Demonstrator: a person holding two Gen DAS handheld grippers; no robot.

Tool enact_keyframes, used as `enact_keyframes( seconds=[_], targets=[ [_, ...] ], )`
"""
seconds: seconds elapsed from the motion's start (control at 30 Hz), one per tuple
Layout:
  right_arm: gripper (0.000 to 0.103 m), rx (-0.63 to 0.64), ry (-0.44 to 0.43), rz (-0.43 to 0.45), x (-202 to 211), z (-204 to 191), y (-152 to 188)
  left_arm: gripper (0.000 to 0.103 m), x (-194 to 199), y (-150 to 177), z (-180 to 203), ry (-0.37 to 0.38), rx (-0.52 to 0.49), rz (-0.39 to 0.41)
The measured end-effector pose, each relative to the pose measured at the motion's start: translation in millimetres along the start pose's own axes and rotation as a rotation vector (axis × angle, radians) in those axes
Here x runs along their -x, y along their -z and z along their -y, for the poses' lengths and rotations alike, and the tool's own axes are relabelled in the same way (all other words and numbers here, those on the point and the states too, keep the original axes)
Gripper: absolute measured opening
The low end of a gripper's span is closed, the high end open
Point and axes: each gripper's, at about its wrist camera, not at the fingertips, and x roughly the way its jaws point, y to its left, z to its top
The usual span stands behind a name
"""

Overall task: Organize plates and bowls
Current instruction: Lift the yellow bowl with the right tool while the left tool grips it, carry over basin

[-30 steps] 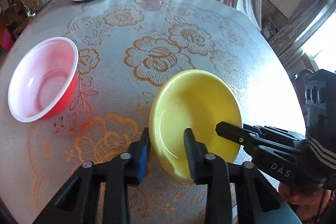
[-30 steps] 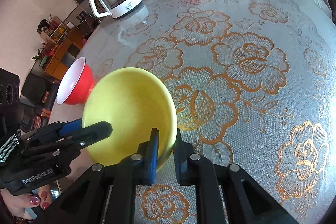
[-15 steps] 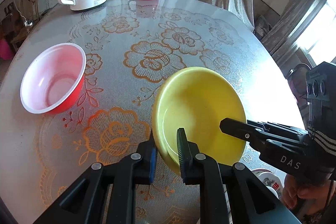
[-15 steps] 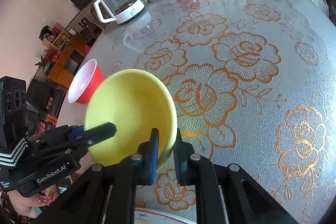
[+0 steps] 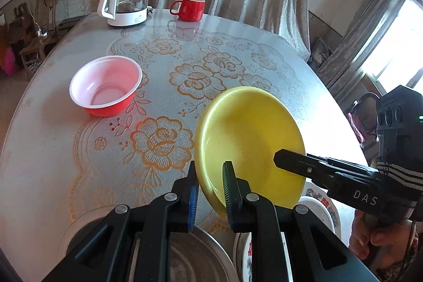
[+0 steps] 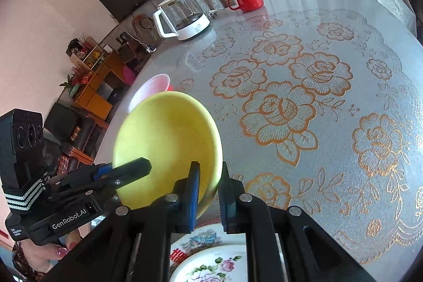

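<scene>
A yellow bowl [image 5: 251, 142] hangs tilted above the table's near edge, held by both grippers. My left gripper [image 5: 210, 189] is shut on its left rim; it shows from the side in the right wrist view [image 6: 127, 171]. My right gripper [image 6: 207, 192] is shut on the bowl's [image 6: 169, 147] right rim; its finger [image 5: 298, 163] reaches in from the right in the left wrist view. A red bowl [image 5: 105, 85] with a white inside stands on the table to the left, partly hidden behind the yellow bowl in the right wrist view [image 6: 152, 91].
A metal plate [image 5: 195, 258] and a flowered white plate [image 6: 211, 263] lie below the grippers at the near edge. A glass kettle [image 5: 127, 1] and a red mug [image 5: 191, 8] stand at the far side of the round table [image 6: 343, 97]. Curtains hang behind.
Both grippers have lifted the yellow bowl and drawn it back toward the near edge, over the plates. The left gripper closed on the rim within the last second.
</scene>
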Motion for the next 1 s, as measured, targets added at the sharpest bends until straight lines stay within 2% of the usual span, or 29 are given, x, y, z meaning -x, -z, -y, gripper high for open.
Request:
enact_keyframes(
  seconds=[0.5,0.8,1.0],
  targets=[
    [0.012,0.012,-0.095,0.007,8,-49,50,0.018,65,54,-25,-0.019,0.033,0.094],
    [0.013,0.011,-0.134,-0.005,1,-72,70,0.018,81,84,-45,-0.017,0.072,0.102],
    [0.013,0.004,-0.155,-0.046,-12,-81,82,0.018,82,101,-60,-0.022,0.105,0.095]
  ],
)
